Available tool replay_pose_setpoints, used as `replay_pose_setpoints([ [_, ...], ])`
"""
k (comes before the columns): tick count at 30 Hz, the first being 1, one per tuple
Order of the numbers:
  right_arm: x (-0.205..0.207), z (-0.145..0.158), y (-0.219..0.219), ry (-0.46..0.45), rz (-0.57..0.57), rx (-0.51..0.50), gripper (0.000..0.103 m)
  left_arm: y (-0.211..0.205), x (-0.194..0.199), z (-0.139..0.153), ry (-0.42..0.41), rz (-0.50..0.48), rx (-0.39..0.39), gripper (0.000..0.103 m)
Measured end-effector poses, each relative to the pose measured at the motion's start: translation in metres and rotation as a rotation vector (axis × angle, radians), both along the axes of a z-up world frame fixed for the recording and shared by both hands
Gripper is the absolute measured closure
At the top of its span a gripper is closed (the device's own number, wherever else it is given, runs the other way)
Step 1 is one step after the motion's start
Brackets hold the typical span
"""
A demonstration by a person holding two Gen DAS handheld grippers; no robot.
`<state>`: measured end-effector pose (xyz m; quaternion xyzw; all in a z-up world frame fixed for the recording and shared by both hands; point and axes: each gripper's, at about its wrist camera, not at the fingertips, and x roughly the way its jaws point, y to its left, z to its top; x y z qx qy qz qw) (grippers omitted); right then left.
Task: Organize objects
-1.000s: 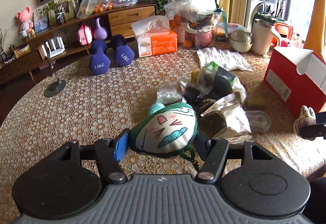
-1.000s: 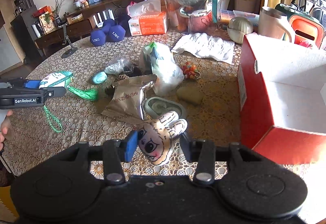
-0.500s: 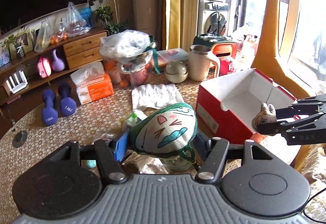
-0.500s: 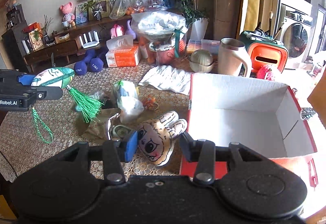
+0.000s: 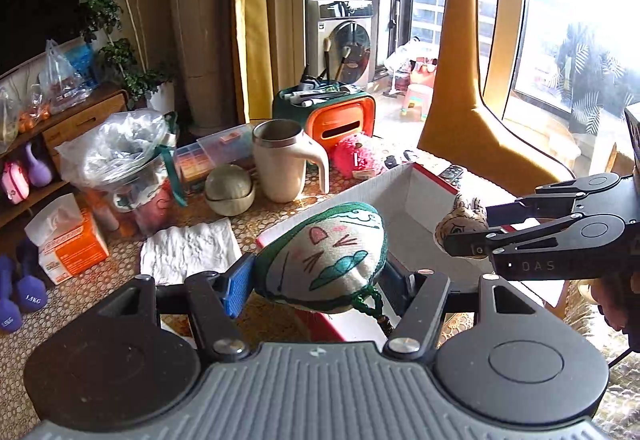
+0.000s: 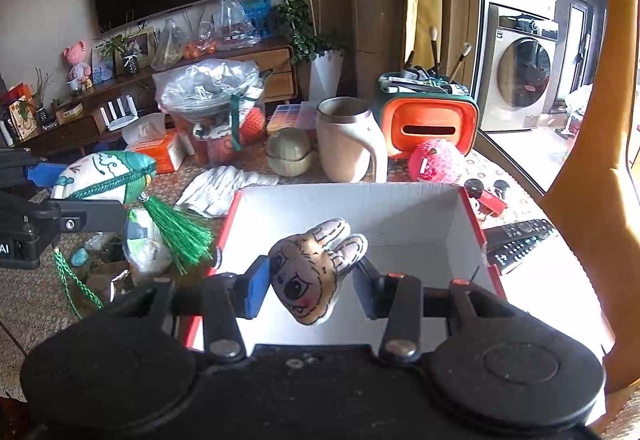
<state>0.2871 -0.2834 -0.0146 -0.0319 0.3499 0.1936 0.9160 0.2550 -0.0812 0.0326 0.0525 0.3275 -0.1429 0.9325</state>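
My left gripper point(image 5: 316, 278) is shut on a green-edged cat-face sachet point(image 5: 324, 256) with a green tassel point(image 6: 176, 232), held above the left edge of the open red box point(image 5: 416, 187). It also shows in the right wrist view point(image 6: 104, 177). My right gripper point(image 6: 310, 280) is shut on a small rabbit plush point(image 6: 316, 268) and holds it over the box's white inside point(image 6: 400, 215). The rabbit plush also shows in the left wrist view point(image 5: 460, 224).
On the lace-covered table stand a cream mug point(image 6: 344, 145), an orange and green case point(image 6: 428, 119), a pink plush point(image 6: 436, 161), a lidded bowl point(image 6: 288, 151), a white cloth point(image 5: 188, 252), a tissue box point(image 5: 68, 240) and a remote point(image 6: 516, 236). A yellow giraffe point(image 5: 456, 79) stands at the right.
Both grippers have swung right and up from the cluttered table middle toward the red box. The rabbit plush now hangs over the box's inside and the sachet at its left edge.
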Motion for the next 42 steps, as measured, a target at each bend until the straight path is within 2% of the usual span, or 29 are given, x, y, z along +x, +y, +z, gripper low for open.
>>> replay_pose_setpoints([
  [10,0.041,-0.033,-0.041,0.055,-0.061,-0.045,0.059,-0.059,0.065,-0.029,0.050,-0.044,0.021,0.038],
  [13,0.049,-0.046,-0.045,0.084,-0.055,-0.068,0.059,-0.073,0.083,-0.048,0.073,-0.052,0.052,0.038],
  [21,0.077,-0.088,-0.047,0.171,-0.022,-0.128,0.059,-0.095,0.126,-0.108,0.217,-0.046,0.095,0.038],
  [29,0.094,-0.115,-0.040,0.267,0.043,-0.181,0.059,-0.105,0.148,-0.146,0.342,-0.069,0.124,0.038],
  [37,0.099,-0.128,-0.039,0.327,0.057,-0.211,0.059,-0.115,0.154,-0.159,0.400,-0.104,0.156,0.037],
  [42,0.098,-0.129,-0.038,0.340,0.066,-0.225,0.056,-0.118,0.158,-0.166,0.466,-0.127,0.166,0.034],
])
